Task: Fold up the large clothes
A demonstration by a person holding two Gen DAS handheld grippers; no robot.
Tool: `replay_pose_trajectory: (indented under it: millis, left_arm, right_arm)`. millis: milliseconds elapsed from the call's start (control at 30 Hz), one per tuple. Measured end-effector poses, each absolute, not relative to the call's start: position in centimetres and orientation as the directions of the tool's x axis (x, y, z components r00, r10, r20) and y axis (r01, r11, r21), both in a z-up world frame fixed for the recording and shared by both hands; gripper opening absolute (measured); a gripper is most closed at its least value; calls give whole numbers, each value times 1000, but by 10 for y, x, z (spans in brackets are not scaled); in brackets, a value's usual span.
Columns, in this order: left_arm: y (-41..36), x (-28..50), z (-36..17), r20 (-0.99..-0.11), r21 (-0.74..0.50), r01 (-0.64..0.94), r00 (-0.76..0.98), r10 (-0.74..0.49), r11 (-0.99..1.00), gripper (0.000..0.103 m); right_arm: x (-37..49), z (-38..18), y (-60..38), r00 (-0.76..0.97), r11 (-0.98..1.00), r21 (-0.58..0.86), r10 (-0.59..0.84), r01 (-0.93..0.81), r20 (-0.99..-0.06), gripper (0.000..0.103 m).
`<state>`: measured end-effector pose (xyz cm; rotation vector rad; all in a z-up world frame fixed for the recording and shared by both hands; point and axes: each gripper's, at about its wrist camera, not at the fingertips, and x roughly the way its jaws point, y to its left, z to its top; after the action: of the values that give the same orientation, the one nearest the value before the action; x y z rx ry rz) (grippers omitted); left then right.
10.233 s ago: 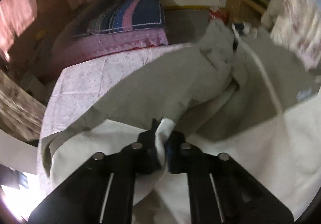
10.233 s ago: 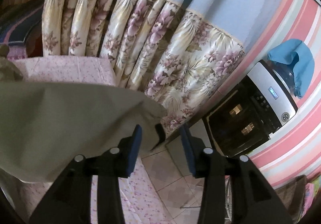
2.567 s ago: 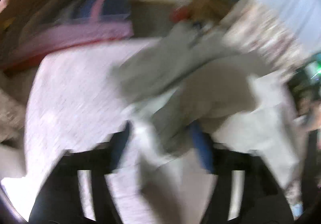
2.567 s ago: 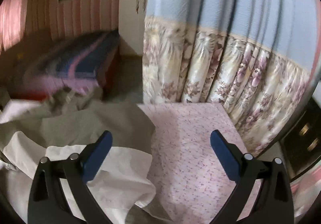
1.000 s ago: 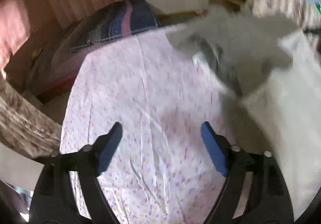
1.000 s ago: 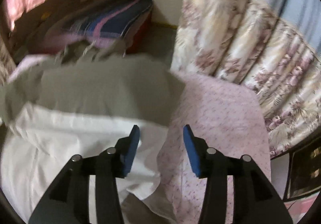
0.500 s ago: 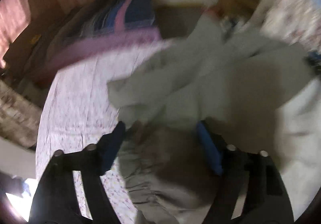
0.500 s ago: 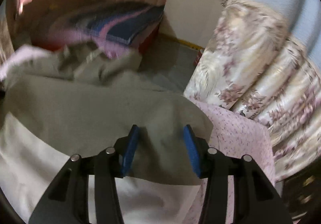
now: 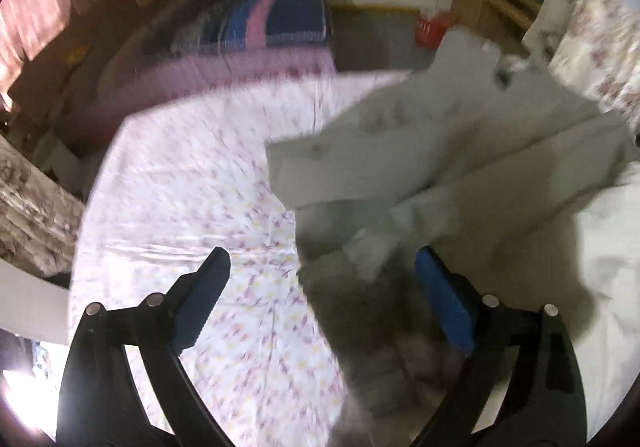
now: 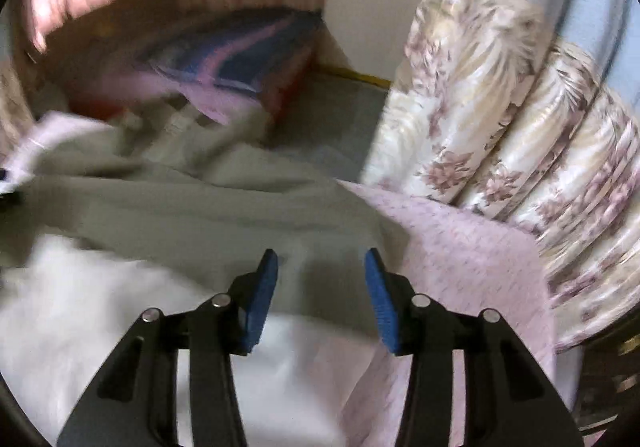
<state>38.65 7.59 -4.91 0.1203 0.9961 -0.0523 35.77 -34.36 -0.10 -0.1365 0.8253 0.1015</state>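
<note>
Since releasing, both tools [image 9: 322, 289] [image 10: 320, 291] gape over garment [image 10: 200, 215].

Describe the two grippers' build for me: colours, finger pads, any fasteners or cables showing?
Both look alike. The left gripper and the right gripper have black, slotted linkage arms with round silver pins at the joints. Their fingers carry flat, bright blue pads with ribbed edges. No cables, markings or sleeves show in either view.

Table cover: pink floral sheet [image 9: 192, 175], spread flat.
Bedding: striped blue and pink blanket [image 9: 256, 23] on a pink mattress [image 9: 208, 75] behind.
Curtain: floral, cream and mauve [image 10: 500, 119], hanging right of the sheet.
Floor: grey [image 9: 372, 47], a red container [image 9: 430, 31] on it.
</note>
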Motion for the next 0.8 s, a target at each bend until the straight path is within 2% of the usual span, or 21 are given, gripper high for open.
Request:
replay_pose_trajectory:
  millis: [100, 200, 267, 333, 367, 433, 467, 533, 567, 700, 733, 800]
  left_arm:
    - [58, 355, -24, -791, -30, 181, 597, -134, 983, 96]
    - [20, 350, -32, -813, -51, 264, 549, -194, 963, 97]
    - [1, 361, -45, -837, 1, 289, 524, -158, 957, 96]
    - [-21, 371, -63, -864, 136, 280, 503, -24, 950, 94]
    - [-23, 376, -74, -871, 189, 265, 489, 37, 946, 93]
    - [-9, 385, -84, -893, 150, 243, 450, 26, 958, 91]
    - [0, 386, -85, -898, 115, 238, 439, -1, 965, 88]
    - [14, 383, -82, -897, 98, 245, 442, -21, 965, 70]
    - [18, 379, -81, -895, 107, 255, 446, -19, 961, 68]
    - [23, 366, -78, -884, 145, 292, 467, -9, 945, 65]
    - [23, 362, -77, -882, 148, 290, 470, -6, 945, 65]
    - [20, 359, -74, -879, 138, 279, 477, -13, 950, 65]
  right_arm:
    - [325, 8, -329, 656, 964, -9, 175, -266, -734, 47]
    - [312, -2, -294, 613, 923, -16, 242, -384, -752, 47]
    - [313, -15, -269, 591, 898, -52, 243, -437, -769, 47]
    - [320, -38, -248, 557, 882, -120, 178, -456, -811, 46]
    - [325, -50, -244, 552, 873, -180, 116, -453, -826, 45]
    - [331, -64, -254, 533, 873, -204, 74, -443, -843, 45]
    - [332, -65, -265, 524, 883, -170, 97, -437, -846, 46]
    - [330, -61, -282, 542, 894, -205, 49, -399, -839, 45]
    - [329, -60, -295, 550, 898, -231, 15, -375, -835, 45]
    - [328, -62, -348, 516, 938, -225, -60, -263, -854, 45]
    - [326, -63, -357, 510, 945, -219, -68, -242, -858, 49]
    - [320, -61, -376, 500, 974, -138, -32, -177, -866, 51]
